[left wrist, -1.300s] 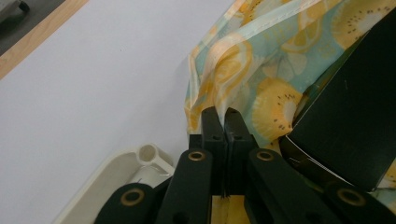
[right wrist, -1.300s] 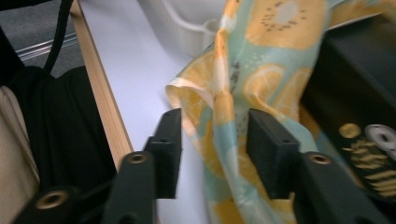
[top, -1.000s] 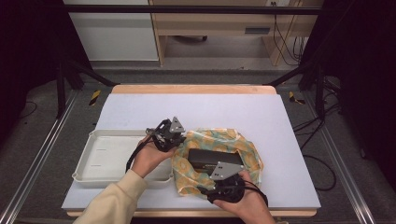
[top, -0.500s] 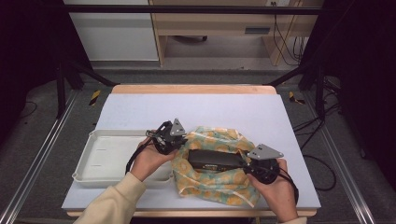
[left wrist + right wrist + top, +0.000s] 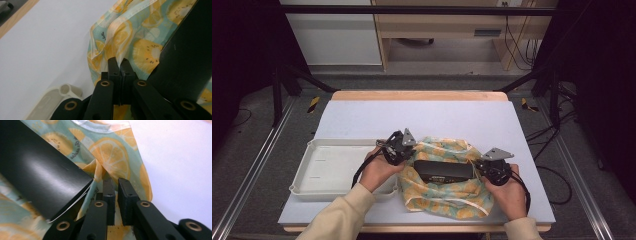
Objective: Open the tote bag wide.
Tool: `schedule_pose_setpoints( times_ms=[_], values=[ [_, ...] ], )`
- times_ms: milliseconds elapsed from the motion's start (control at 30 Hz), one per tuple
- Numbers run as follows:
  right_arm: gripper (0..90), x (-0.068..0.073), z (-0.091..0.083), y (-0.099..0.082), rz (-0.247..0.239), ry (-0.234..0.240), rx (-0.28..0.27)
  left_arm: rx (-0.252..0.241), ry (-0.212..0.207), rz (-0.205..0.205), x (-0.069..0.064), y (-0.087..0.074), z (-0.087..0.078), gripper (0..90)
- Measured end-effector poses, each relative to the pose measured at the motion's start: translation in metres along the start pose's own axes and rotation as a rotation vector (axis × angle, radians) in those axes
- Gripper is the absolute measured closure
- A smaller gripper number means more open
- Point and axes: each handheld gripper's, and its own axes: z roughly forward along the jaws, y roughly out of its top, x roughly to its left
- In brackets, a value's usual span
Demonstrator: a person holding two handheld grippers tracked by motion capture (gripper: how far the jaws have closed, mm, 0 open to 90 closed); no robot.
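**Right side closing on the bag's edge**

I am watching the fruit-print bag (image 5: 447, 187) lying on the table (image 5: 422, 117) with the black box (image 5: 443, 171) resting in its mouth. My left hand-held gripper (image 5: 119, 65) is clamped together on the bag's pale hem, just beside the white tray (image 5: 332, 167). A second ago my right hand-held gripper (image 5: 117, 185) was down at the bag's near edge; it is now sitting at the box's right end, and its jaws have just been closing. In the right gripper view a fold of the fabric is lying at the tips, but a narrow gap is showing between the pads, so I am not counting that as a grip yet. I am judging that once both sides are pinching the rim, the mouth can be spread around the box.
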Motion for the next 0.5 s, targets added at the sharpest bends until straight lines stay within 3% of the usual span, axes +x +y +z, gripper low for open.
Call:
schedule_pose_setpoints(
  times_ms=[200,500],
  values=[
    [90.0,-0.005,0.017,-0.004,0.009,0.034,0.037,0.036,-0.009,-0.01,0.001,-0.006,0.011,89.9],
    [90.0,-0.012,0.029,-0.005,0.017,0.042,0.06,0.061,-0.022,-0.008,0.001,-0.009,0.017,89.8]
  ],
)
